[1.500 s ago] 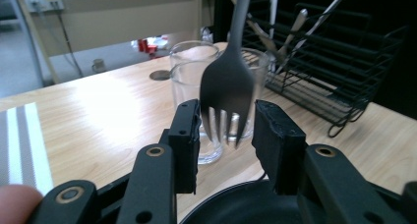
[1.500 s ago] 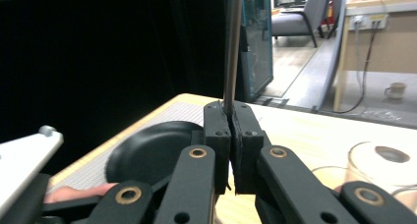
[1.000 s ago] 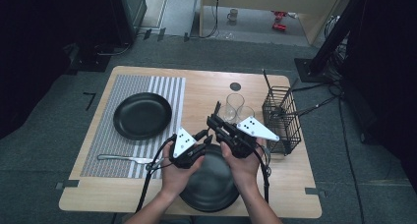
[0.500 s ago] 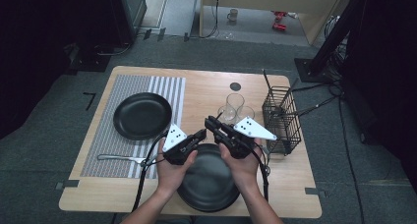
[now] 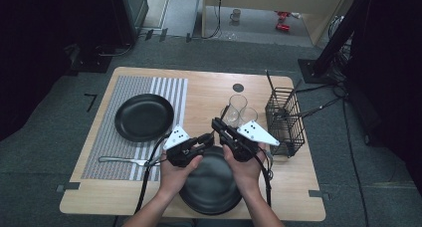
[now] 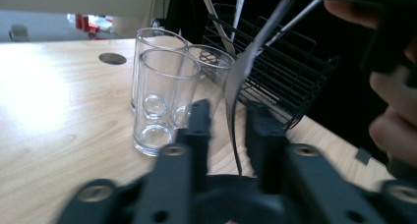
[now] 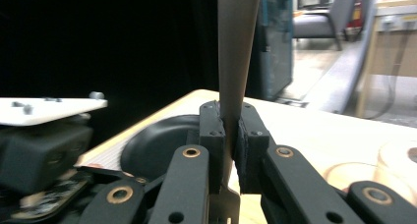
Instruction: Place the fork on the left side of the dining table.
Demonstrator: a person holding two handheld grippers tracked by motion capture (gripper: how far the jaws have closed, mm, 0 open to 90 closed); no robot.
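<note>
A flat silver knife (image 7: 236,37) stands upright with my right gripper (image 7: 230,111) shut on it just above the handle. In the left gripper view the same knife blade (image 6: 246,62) rises between the jaws of my left gripper (image 6: 228,111), which stand apart on either side of it, open. From above, the left gripper (image 5: 206,137) and right gripper (image 5: 217,123) meet tip to tip over the far rim of a black plate (image 5: 211,187) at the table's front edge.
Three clear glasses (image 5: 237,105) stand just beyond the grippers, with a black wire basket (image 5: 284,120) to their right. A second black plate (image 5: 144,117) and a fork (image 5: 122,161) lie on the striped placemat (image 5: 169,87) at the left.
The left gripper has shifted slightly left and settled beside the right one. Both hands stay over the front plate.
</note>
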